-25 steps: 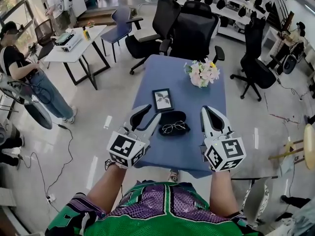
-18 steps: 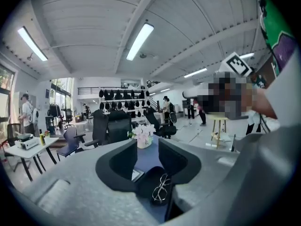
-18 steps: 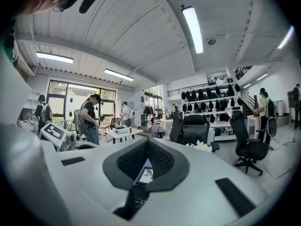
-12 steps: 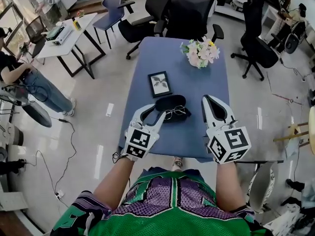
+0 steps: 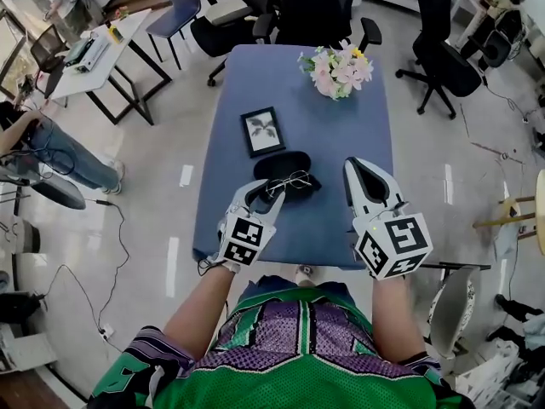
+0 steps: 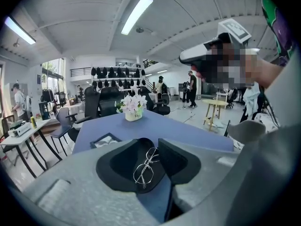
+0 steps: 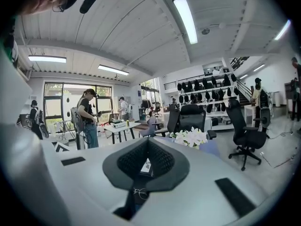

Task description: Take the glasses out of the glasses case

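A long blue tabletop (image 5: 341, 143) runs away from the person, standing on a pale, glossy floor (image 5: 153, 186). At its far end is a bunch of pink and white flowers (image 5: 336, 66). Nearer, left of the middle, a small dark picture frame (image 5: 261, 131) lies flat. Just on the near side of the frame lies the black glasses case (image 5: 274, 166), with the thin wire glasses (image 5: 291, 180) resting on it towards its near right side.

The left claw (image 5: 262, 196) is low at the case's near edge. It is released, its jaws apart, and the glasses show in the gap between them (nothing is pinched). The right claw (image 5: 358, 167) is over the bare tabletop, to the right of the case and apart from it. It is clenched, tips together, with nothing in it.

Around the tabletop, black office chairs (image 5: 311, 11) stand beyond the far end and off to the far right. A white table (image 5: 94, 54) with a few things on it stands at the far left. A person (image 5: 51, 147) is at the left edge, a cable (image 5: 111, 254) trails over the floor, and a wooden stool (image 5: 528, 220) is at the right.
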The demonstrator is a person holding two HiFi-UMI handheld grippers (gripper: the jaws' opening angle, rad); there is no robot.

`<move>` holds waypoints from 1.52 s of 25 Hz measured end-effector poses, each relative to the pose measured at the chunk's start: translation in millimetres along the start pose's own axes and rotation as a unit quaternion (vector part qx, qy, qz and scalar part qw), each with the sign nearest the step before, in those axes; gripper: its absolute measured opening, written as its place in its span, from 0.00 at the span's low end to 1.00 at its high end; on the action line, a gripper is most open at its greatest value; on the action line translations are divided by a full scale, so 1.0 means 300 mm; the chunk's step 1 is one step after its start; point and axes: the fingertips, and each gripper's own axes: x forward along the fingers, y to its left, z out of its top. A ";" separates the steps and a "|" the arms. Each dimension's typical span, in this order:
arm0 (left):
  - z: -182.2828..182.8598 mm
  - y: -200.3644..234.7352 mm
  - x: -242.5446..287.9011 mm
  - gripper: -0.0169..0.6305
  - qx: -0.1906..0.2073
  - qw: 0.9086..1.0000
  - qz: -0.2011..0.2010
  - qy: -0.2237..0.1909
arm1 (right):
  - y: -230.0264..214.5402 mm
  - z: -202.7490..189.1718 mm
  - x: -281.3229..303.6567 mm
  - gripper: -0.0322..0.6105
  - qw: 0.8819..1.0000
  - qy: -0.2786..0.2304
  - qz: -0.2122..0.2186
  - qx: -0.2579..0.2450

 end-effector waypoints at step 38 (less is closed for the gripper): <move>-0.336 -0.064 0.306 0.15 -0.026 0.977 0.011 0.210 | -0.164 -0.120 0.039 0.06 0.999 0.038 0.015 0.006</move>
